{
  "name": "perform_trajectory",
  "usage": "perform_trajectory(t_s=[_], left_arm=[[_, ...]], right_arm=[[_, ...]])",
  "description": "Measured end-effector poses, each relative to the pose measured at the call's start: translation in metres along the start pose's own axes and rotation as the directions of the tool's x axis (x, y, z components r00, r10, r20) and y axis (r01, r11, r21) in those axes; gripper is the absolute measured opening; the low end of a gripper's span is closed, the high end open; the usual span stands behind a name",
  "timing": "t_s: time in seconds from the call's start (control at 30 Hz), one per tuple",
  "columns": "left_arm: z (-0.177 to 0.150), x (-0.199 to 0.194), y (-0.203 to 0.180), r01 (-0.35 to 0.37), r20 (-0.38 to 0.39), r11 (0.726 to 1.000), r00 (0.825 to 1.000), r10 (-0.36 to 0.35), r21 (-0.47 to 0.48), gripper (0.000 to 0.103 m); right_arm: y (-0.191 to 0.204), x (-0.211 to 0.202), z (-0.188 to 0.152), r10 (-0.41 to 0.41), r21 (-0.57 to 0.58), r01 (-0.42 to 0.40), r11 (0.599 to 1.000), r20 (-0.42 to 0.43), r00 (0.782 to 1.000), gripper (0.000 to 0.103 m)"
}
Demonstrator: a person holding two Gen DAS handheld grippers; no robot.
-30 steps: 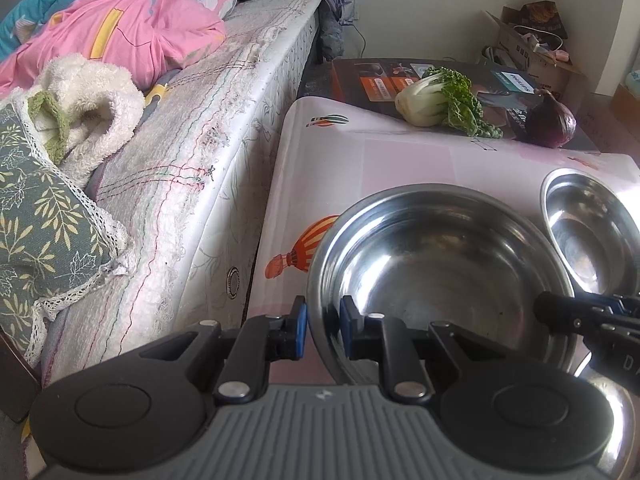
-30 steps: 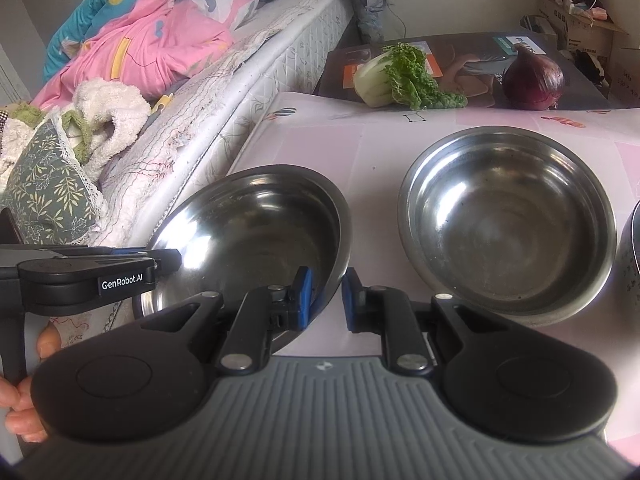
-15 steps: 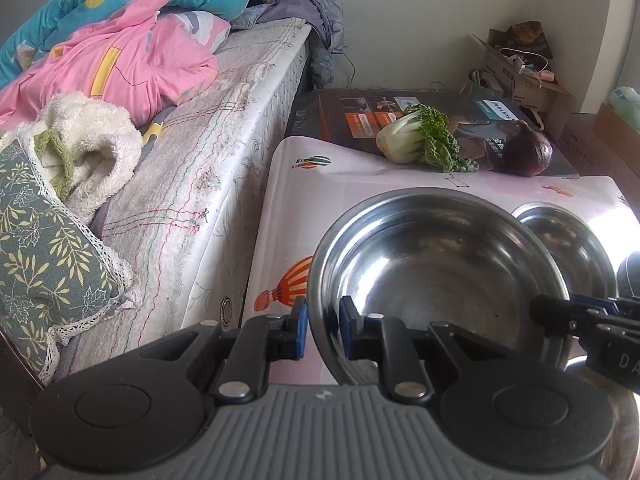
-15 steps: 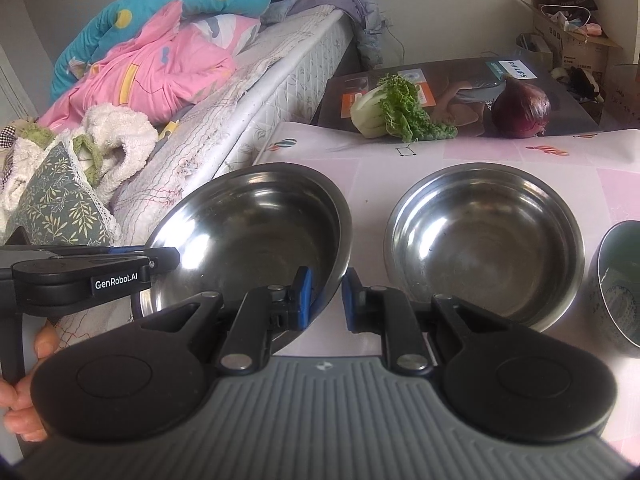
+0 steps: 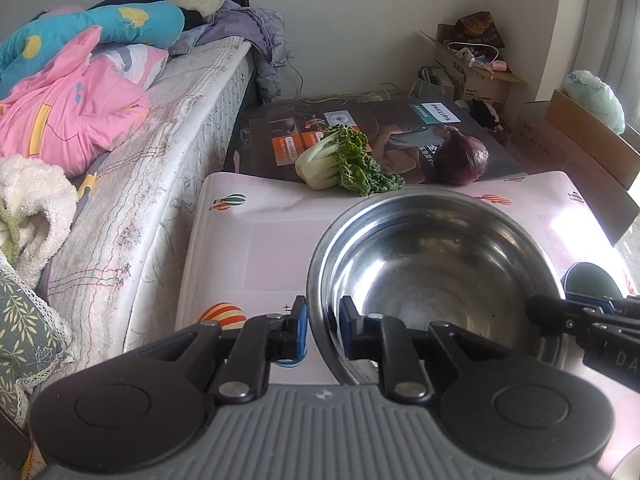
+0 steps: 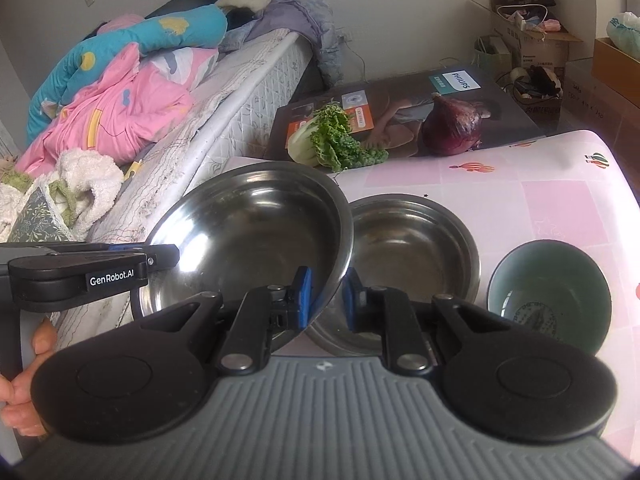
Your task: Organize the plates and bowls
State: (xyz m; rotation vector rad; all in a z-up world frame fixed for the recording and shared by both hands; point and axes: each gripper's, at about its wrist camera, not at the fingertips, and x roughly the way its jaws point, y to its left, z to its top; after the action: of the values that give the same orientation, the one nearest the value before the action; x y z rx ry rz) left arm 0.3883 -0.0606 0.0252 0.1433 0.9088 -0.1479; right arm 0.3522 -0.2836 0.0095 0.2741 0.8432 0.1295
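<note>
Both the left gripper (image 5: 323,320) and right gripper (image 6: 325,298) are clamping the steel bowl's (image 6: 256,232) rim, now lifting it from the tabletop's (image 6: 560,200) left edge over the second bowl (image 6: 416,240), seemingly nesting them.

Lifted steel bowl (image 6: 256,228) covers the left rim of the second steel bowl (image 6: 412,240) in the right wrist view, and the right gripper (image 6: 324,298) hides that bowl's near edge. In the left wrist view the second bowl is out of sight and the green bowl (image 5: 592,280) shows only as a sliver behind the right gripper's fingers (image 5: 576,312). Hand (image 6: 24,392) is cut by the frame edge.
</note>
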Motion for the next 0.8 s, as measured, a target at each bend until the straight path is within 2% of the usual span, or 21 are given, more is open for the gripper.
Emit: perform_trajectory(t_s=[0.2,0.4,0.53,0.67,0.8], left_arm=[[0.011,0.022,-0.047,0.032,-0.025,0.997,0.999,-0.030,0.066,0.018],[0.013,0.052,-0.075,0.037,-0.075,0.995,0.997,-0.030,0.095,0.018],[0.009,0.069,-0.079,0.032,-0.114,0.994,0.993,-0.021,0.100,0.019],[0.005,0.080,-0.081,0.026,-0.137,0.994,0.991,-0.011,0.107,0.021],[0.004,0.078,-0.081,0.018,-0.124,0.993,0.992,-0.004,0.117,0.022]], right_arm=[[-0.047,0.000,0.007,-0.064,0.034,0.064,0.997,-0.014,0.998,0.016],[-0.079,0.024,0.007,-0.096,0.042,0.100,0.994,-0.071,0.993,0.016],[-0.085,0.043,0.006,-0.105,0.025,0.108,0.994,-0.105,0.989,0.016],[-0.081,0.052,0.009,-0.119,-0.009,0.119,0.993,-0.092,0.989,0.018],[-0.080,0.055,0.011,-0.120,-0.024,0.118,0.993,-0.092,0.989,0.020]])
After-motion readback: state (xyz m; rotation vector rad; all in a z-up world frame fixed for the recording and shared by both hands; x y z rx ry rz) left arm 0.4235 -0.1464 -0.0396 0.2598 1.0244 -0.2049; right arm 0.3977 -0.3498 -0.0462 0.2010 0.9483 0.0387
